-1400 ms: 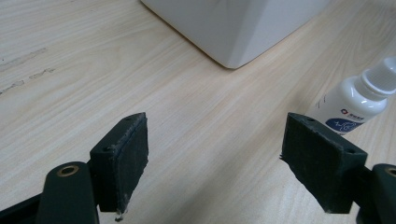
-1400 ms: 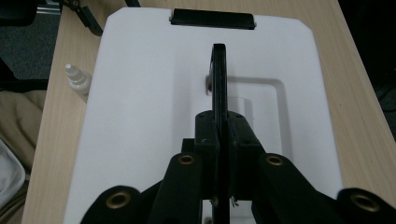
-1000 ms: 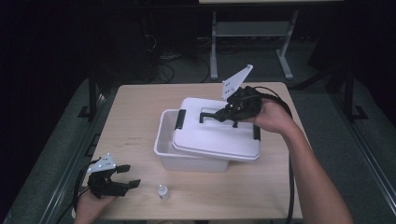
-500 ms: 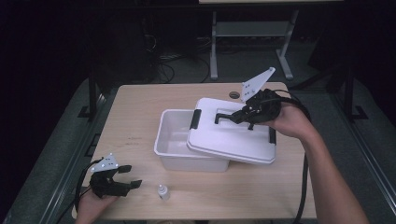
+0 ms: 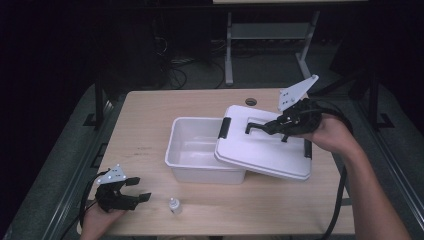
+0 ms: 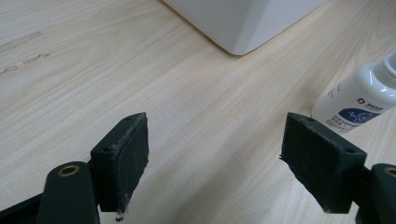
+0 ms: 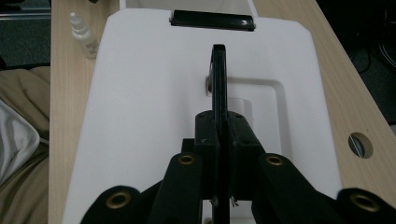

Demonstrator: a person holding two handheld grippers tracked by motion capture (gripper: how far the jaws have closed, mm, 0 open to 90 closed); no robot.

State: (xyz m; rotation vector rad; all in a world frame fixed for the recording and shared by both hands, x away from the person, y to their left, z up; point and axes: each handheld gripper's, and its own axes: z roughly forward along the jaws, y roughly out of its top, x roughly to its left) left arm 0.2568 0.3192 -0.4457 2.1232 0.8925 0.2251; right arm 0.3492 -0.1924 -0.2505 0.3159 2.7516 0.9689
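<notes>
A white plastic box (image 5: 176, 150) stands mid-table, its left part uncovered. Its white lid (image 5: 260, 152) lies tilted over the box's right side, overhanging to the right. My right gripper (image 5: 280, 125) is shut on the lid's black handle (image 5: 256, 127); in the right gripper view the jaws (image 7: 219, 130) pinch that upright handle (image 7: 218, 74) above the lid (image 7: 140, 93). My left gripper (image 5: 140, 190) rests open near the table's front left corner. A small white dropper bottle (image 5: 174, 205) stands just to its right, beside the right jaw in the left gripper view (image 6: 364, 95).
The wooden table has a round cable hole (image 5: 250, 101) behind the box. Black clip latches sit on the lid's ends (image 5: 224, 128). The box's corner (image 6: 243, 23) lies ahead of the left gripper (image 6: 215, 158). Dark floor and a metal stand lie beyond the table.
My right gripper has carried the lid to the right, uncovering more of the box. The left gripper and the bottle have not moved.
</notes>
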